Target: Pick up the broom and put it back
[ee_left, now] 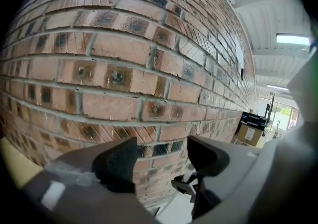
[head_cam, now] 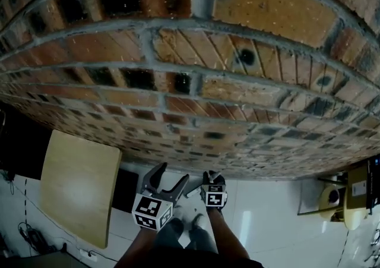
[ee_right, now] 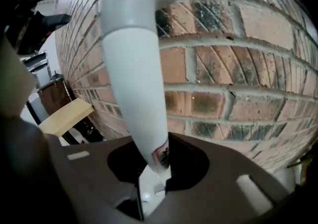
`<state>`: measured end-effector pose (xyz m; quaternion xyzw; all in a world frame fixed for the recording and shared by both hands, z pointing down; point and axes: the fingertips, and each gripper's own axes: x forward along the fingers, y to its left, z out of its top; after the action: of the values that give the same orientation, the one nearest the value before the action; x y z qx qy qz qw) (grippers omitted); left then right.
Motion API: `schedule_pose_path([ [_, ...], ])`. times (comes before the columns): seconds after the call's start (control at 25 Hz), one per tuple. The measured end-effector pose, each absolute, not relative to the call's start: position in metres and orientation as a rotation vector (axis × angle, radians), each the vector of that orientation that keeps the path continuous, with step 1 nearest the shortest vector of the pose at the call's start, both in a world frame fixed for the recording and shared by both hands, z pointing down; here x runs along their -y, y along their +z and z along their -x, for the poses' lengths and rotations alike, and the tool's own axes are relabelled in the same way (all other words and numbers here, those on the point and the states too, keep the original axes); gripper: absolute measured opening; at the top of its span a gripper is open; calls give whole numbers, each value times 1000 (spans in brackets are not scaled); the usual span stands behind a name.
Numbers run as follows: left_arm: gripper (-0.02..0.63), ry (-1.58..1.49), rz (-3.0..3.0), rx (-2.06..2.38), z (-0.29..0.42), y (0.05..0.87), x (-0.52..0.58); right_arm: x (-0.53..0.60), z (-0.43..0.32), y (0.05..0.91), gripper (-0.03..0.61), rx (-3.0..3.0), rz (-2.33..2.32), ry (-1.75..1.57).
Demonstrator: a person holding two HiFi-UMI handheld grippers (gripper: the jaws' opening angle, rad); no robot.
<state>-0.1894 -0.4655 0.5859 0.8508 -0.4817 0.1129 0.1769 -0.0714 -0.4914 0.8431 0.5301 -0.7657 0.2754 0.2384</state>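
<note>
Firmly, my right gripper [ee_right: 155, 171] is closed on the white broom handle [ee_right: 133, 69] just below its tapered cap — a high hold that, I judge, lets me lean it against the brick wall [head_cam: 196, 82]. My left gripper [ee_left: 161, 161] stands open and empty, free to steady.

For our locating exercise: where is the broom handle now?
The broom handle is clamped in the jaws of the right gripper, left of centre in that gripper's view, in front of the brick wall.
</note>
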Motion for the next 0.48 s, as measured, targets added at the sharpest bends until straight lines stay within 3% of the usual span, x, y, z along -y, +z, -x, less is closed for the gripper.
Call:
schedule_pose_path([
  [0.12, 322, 322, -2382, 1385, 196, 589, 465, 514, 73, 850, 75, 2064, -1449, 765],
  [0.28, 322, 317, -2368, 1409, 203, 589, 470, 527, 75, 854, 125, 2023, -1437, 778],
  [0.32, 322, 316, -2364, 1413, 204, 591, 472, 525, 76, 855, 178, 2014, -1445, 776],
  [0.4, 322, 317, -2355, 1418, 207, 594, 473, 516, 79, 857, 350, 2015, -1462, 786],
  [0.48, 322, 317, -2350, 1425, 211, 596, 474, 503, 78, 856, 357, 2021, -1475, 830],
])
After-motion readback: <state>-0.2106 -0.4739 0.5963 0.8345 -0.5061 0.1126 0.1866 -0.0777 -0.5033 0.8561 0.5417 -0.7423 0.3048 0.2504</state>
